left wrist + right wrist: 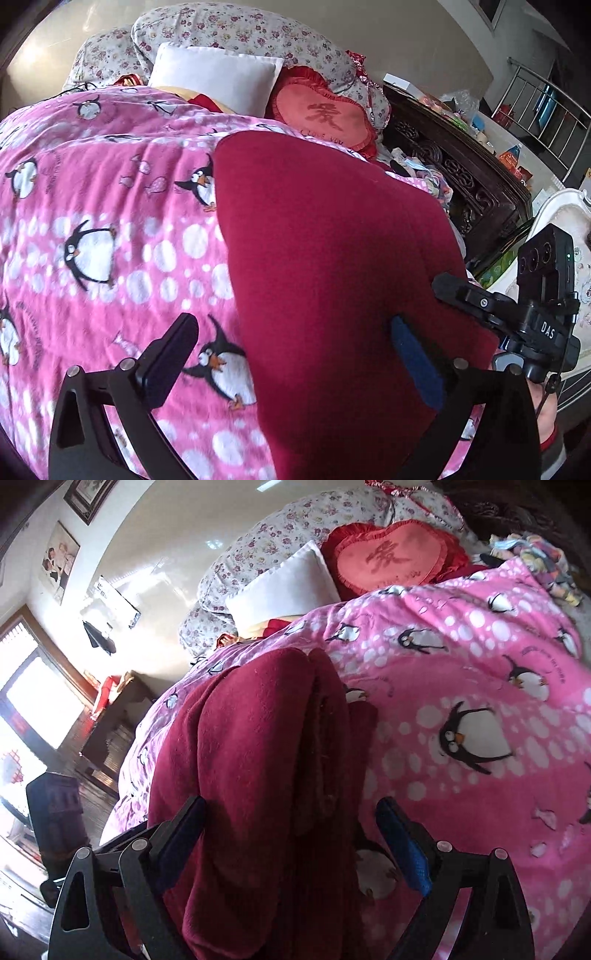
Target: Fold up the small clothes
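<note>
A dark red fleece garment (332, 266) lies flat on a pink penguin-print blanket (110, 221). My left gripper (295, 365) is open, its jaws wide apart over the garment's near left edge. The right gripper's body (517, 317) shows at the garment's right edge. In the right wrist view the garment (251, 757) is folded into thick layers with a seam running down the middle. My right gripper (291, 834) is open, its jaws standing on either side of the folded bulk. The blanket (461, 701) spreads to the right.
A white pillow (218, 79), a red heart cushion (321, 114) and floral pillows (236, 29) sit at the bed's head. A dark carved headboard (461, 166) and cluttered shelf stand right. A dark low table (110, 716) and window are off the bed's left side.
</note>
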